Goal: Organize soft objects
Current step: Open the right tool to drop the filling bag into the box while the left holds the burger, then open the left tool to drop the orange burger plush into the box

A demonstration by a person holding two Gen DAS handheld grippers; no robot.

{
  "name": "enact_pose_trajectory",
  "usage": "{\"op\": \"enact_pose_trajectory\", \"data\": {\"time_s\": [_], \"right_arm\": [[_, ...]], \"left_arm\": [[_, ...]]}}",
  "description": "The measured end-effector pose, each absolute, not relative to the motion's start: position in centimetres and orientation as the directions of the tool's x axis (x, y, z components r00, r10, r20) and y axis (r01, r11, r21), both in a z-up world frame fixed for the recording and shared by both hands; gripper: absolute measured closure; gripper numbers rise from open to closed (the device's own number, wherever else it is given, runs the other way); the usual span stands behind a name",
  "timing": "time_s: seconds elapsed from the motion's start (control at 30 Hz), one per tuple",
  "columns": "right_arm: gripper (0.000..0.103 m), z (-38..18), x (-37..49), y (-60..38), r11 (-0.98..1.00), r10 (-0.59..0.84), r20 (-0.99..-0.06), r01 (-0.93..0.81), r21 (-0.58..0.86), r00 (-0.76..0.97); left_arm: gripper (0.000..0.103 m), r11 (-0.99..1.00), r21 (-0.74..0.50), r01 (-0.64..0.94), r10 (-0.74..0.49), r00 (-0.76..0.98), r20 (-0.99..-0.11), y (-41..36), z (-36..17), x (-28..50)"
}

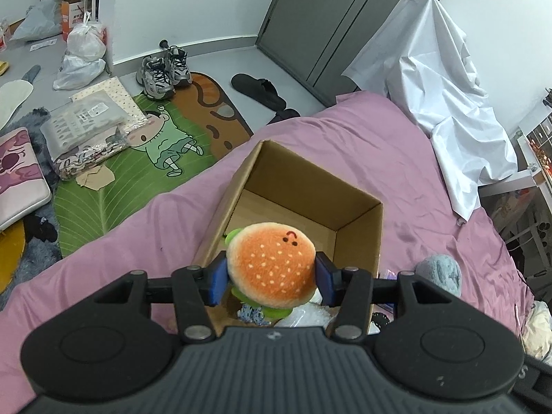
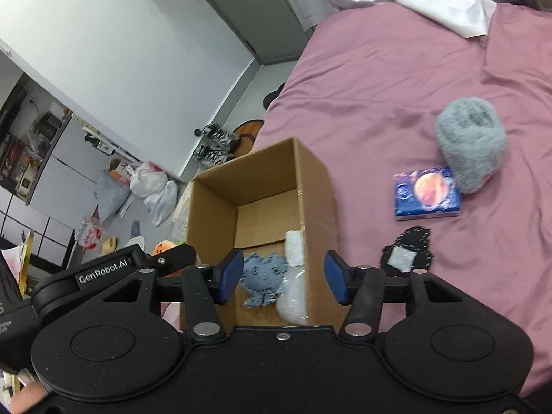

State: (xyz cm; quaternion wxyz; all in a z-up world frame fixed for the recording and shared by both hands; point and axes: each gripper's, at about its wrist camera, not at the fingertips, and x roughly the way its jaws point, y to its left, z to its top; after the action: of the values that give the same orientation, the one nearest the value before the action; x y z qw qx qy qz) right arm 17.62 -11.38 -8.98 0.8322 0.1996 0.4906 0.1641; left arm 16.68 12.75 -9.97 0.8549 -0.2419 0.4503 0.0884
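Pink bed [image 1: 345, 131], burger plush [image 1: 272, 269] face-up clamped in left tongs [image 1: 272, 277], right tongs [image 2: 283, 277] apart

I'm seeing even indoor light, soft shadows, no glare; fisheye's bending edges w/ dark corners; right view's blurring slightly.

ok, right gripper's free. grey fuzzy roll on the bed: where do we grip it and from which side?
Take the grey fuzzy roll across its middle, coming from above. It lies on its side on the pink sheet, so the rounded flanks are exposed. Set the jaws clear of the blue packet touching its near end.
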Motion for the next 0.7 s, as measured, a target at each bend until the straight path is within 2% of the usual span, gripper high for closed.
{"op": "enact_pose_trajectory", "data": {"time_s": [0.13, 0.27, 0.37, 0.57, 0.7], "right_arm": [[0.048, -8.9, 17.4, -12.4, 0.868, 0.460, -0.751, -0.063, 0.492, 0.474], [0.047, -8.9, 17.3, -13.3, 0.867, 0.456, -0.747, -0.050, 0.496, 0.484], [0.046, -8.8, 17.2, -13.9, 0.864, 0.457, -0.744, -0.043, 0.502, 0.488], [0.041, -8.3, 16.8, -15.1, 0.861, 0.457, -0.734, -0.043, 0.507, 0.503], [0.027, -7.8, 16.5, -16.2, 0.863, 0.452, -0.723, -0.052, 0.503, 0.523]], "left_arm": [[0.049, 0.877, -0.307, -0.370, -0.045, 0.573, -0.818, 12.3, -9.5, 17.3], [0.034, 0.878, -0.298, -0.374, -0.035, 0.572, -0.820, 12.1, -9.3, 17.3], [0.027, 0.881, -0.284, -0.379, -0.018, 0.572, -0.820, 11.8, -9.1, 17.1], [0.024, 0.886, -0.264, -0.381, 0.000, 0.568, -0.823, 11.1, -8.5, 16.5], [0.024, 0.893, -0.253, -0.372, 0.002, 0.565, -0.825, 10.2, -8.3, 15.9]]}}
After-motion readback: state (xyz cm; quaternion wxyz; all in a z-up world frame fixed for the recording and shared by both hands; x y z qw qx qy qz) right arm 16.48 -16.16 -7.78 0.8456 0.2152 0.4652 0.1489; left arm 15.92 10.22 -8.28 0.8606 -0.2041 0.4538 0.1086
